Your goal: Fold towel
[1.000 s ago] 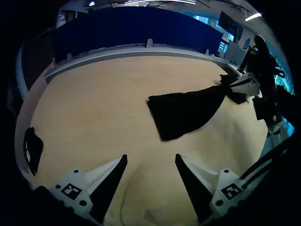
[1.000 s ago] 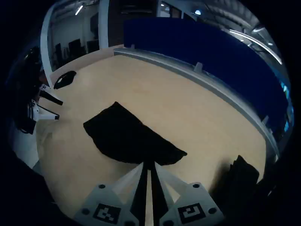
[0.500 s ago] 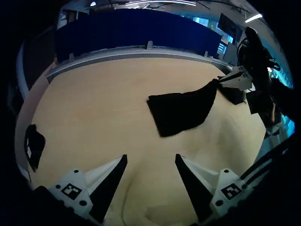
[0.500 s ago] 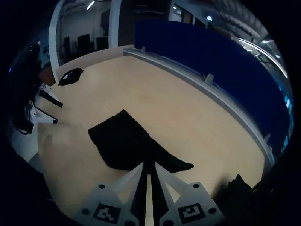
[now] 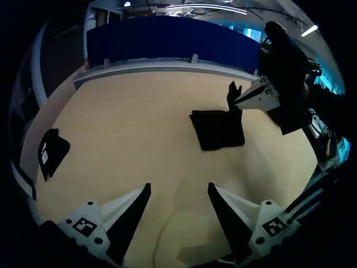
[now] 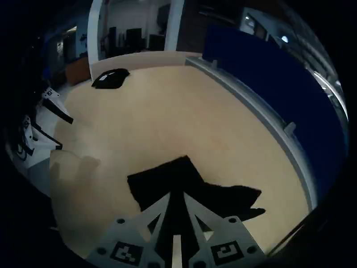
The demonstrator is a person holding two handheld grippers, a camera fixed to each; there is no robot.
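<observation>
Where the black towel (image 5: 218,131) lies, right of centre in the left gripper view, it rests on the pale wooden table (image 5: 134,116) as a compact, roughly square shape, with one corner drawn up off the surface. That raised corner is pinched by the right gripper (image 5: 236,104), whose jaws are closed together on the cloth; a dark sleeve (image 5: 290,67) reaches in behind it from the upper right. In the right gripper view the towel (image 6: 160,178) sits low in the centre, spreading to the right, and the right gripper (image 6: 177,201) has fabric caught between its jaws at the bottom edge. At the bottom of the left gripper view, the left gripper (image 5: 178,190) is held above bare table with its jaws spread wide, well apart from the towel. A flat dark item (image 5: 51,152) lies near the table's left edge, and a blue partition (image 5: 174,42) runs along the far side.
</observation>
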